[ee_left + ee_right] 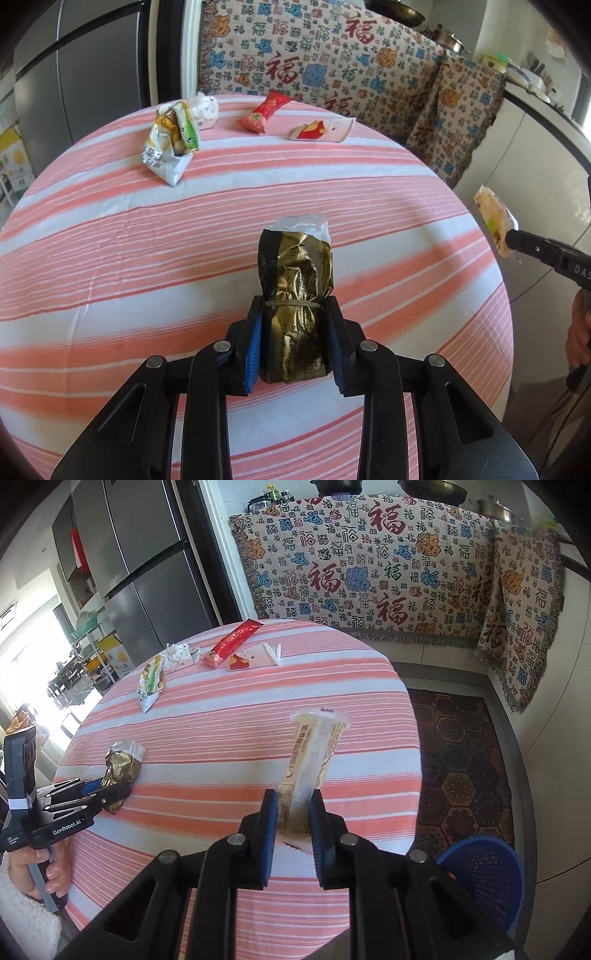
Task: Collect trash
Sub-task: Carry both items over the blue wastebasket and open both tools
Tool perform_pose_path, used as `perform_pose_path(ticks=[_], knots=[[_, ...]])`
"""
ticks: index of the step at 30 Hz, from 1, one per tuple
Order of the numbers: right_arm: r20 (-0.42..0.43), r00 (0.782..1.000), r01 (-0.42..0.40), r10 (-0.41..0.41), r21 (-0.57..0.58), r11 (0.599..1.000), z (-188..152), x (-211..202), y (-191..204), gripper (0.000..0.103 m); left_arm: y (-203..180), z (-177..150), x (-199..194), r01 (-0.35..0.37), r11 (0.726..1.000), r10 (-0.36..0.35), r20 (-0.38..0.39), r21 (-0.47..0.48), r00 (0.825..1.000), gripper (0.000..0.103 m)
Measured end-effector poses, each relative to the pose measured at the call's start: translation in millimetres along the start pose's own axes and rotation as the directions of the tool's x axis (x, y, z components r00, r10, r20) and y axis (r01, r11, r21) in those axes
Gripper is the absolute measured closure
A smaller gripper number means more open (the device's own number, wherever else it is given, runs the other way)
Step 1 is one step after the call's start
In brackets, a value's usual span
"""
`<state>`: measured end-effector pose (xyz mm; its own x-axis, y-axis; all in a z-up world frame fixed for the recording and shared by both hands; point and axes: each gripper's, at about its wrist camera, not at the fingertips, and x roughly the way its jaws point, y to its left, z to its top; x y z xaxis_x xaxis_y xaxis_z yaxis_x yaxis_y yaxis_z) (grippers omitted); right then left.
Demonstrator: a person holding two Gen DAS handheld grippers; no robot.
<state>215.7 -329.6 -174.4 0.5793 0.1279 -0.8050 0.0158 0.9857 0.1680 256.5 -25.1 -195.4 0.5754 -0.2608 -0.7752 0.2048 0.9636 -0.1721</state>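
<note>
My left claw (293,332) is clamped on a crumpled gold-and-black wrapper (295,280), pinching its lower half so the open top stands free above the striped counter (110,258). My right claw (291,812) is closed on a pale, long wrapper (314,753), gripped low and tilted up clear of the cloth, which I judge keeps it ready for carrying. The blue basket (487,882) sits on the floor just right of the counter, the likely drop spot. Farther off lie a green-and-white packet (171,147), a white crumpled wrapper (207,109), a red sachet (264,110) and a flattened paper cup (321,129), untouched.
</note>
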Motion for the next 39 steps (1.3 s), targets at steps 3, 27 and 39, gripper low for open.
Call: perform_pose_path(ticks=[3,27,39], knots=[[0.005,1.000,0.013,-0.013,0.008,1.000,-4,-6,-9,0.086,-16,2,0,0.011,1.000,-0.011,-0.004,0.004,1.000,0.072],[0.023,0.971,0.222,-0.240,0.302,0.927,-87,-113,-178,0.086,-284,13,18,0.313,0.919,-0.301,-0.088,0.239,0.950,0.072],[-0.029,0.969,0.234,-0.246,0.426,0.874,-126,-116,-247,0.086,-367,-2,71,0.390,0.885,-0.352,-0.185,0.254,0.918,0.072]])
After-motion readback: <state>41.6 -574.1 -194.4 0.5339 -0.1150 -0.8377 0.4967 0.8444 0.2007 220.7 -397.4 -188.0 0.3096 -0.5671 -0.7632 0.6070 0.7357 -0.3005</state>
